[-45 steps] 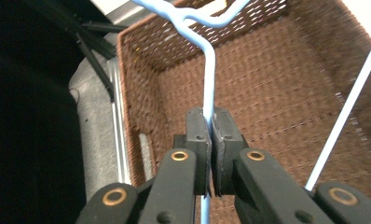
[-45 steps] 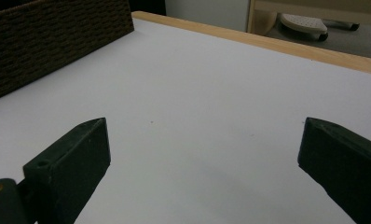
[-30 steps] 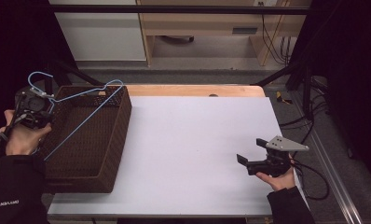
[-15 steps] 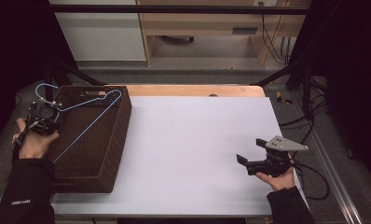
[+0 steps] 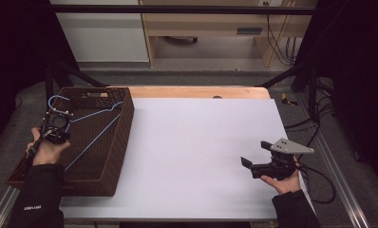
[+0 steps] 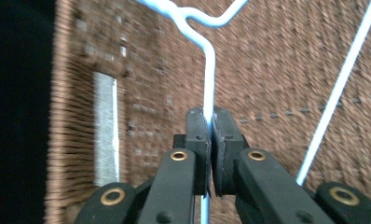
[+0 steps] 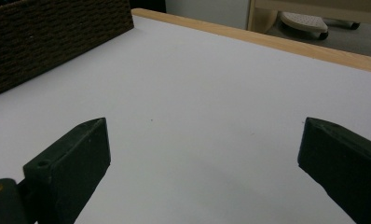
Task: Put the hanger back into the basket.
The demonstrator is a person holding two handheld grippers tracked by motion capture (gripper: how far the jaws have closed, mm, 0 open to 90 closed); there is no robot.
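A blue wire hanger (image 5: 89, 115) lies slanted inside the dark brown wicker basket (image 5: 123, 137) at the table's left. My left gripper (image 5: 56, 122) is over the basket's left side, shut on the hanger's neck just below the hook. In the left gripper view the two pads (image 6: 197, 130) pinch the blue wire (image 6: 209, 70), with the basket's woven floor behind. My right gripper (image 5: 255, 154) is held low over the white table (image 5: 196, 142) near its front right, jaws wide apart and nothing between them (image 7: 202, 140).
The basket's end wall has a handle slot (image 6: 104, 126). The basket's side wall (image 7: 58, 32) stands far left of the right gripper. A wooden strip (image 5: 196, 91) edges the table's far side, with cabinets and cables on the floor beyond it.
My left gripper has carried the hanger toward me and down into the basket, so it now lies lower and flatter. The right gripper has stayed put.
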